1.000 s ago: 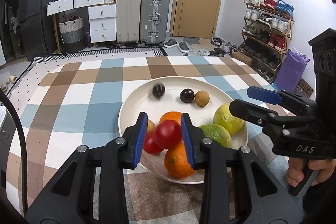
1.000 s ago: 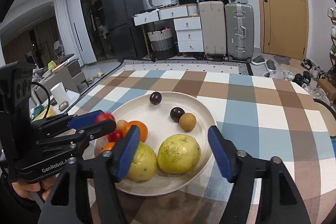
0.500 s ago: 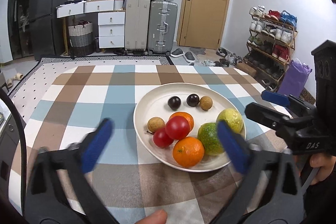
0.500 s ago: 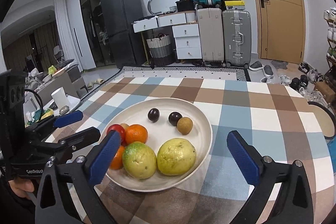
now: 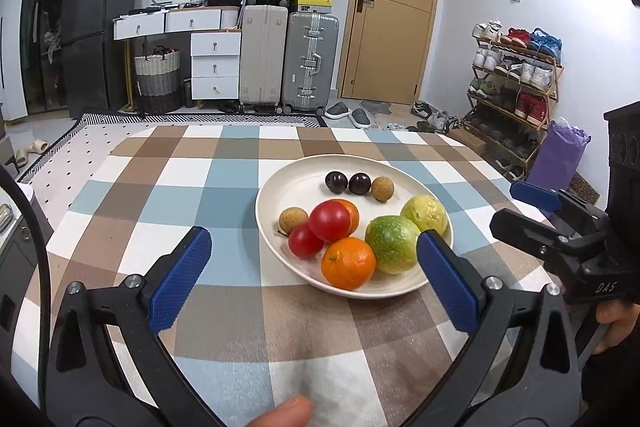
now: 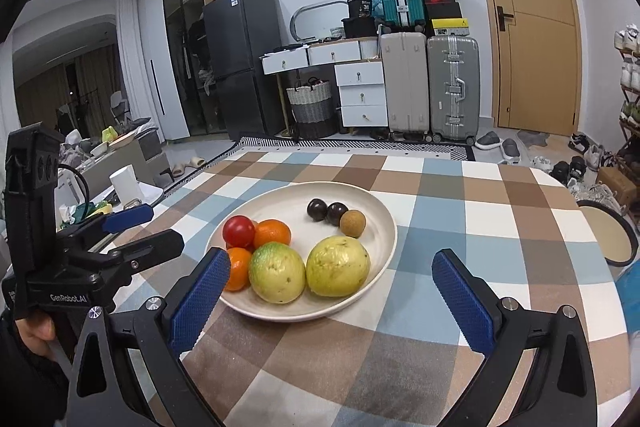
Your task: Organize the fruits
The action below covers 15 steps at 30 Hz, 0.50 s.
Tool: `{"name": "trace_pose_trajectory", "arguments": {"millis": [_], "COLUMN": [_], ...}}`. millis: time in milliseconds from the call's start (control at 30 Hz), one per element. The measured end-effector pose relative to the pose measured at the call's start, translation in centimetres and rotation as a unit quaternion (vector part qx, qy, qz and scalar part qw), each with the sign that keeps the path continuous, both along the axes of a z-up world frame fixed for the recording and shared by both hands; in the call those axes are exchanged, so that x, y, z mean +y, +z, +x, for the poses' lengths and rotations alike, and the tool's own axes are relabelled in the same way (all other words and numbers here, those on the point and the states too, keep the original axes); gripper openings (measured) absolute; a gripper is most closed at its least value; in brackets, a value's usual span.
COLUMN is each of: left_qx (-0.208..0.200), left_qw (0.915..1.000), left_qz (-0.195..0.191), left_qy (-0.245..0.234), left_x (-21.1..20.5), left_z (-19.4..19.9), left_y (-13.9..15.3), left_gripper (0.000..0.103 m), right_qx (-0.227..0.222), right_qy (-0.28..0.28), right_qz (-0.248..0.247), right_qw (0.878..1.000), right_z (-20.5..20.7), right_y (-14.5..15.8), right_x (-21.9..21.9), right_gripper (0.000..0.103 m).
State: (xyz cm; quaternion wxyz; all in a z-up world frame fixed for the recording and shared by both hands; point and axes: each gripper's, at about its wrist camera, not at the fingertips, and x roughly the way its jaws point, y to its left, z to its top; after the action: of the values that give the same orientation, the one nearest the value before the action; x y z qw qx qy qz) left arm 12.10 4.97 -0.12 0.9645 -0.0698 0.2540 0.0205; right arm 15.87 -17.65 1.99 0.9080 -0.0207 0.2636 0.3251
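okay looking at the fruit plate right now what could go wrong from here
The large red tomato sits perched atop the small red tomato and an orange; a nudge might send it rolling off the cream round plate. The plate's near rim lies between the open left gripper fingers, so lowering them could tip it.

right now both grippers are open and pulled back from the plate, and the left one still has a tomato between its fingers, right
Not quite. The left gripper holds nothing: the left wrist view shows its jaws wide apart, and both tomatoes lie on the plate. The right gripper is open too, and both sit back from the plate.
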Motion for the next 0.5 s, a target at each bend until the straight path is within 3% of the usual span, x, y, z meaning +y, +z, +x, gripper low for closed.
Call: {"name": "trace_pose_trajectory", "arguments": {"millis": [500], "left_qx": [-0.006], "left_qw": [0.9998], "left_qz": [0.015], "left_qy": [-0.009], "left_x": [-1.1], "left_z": [-0.5], "left_y": [-0.2], "left_gripper": [0.103], "right_qx": [-0.024], "right_qy": [0.01], "right_qz": [0.002], "right_qw": [1.0], "right_z": [-1.5], "right_y": [-0.2], "right_x": [-0.2], "right_gripper": [0.103]}}
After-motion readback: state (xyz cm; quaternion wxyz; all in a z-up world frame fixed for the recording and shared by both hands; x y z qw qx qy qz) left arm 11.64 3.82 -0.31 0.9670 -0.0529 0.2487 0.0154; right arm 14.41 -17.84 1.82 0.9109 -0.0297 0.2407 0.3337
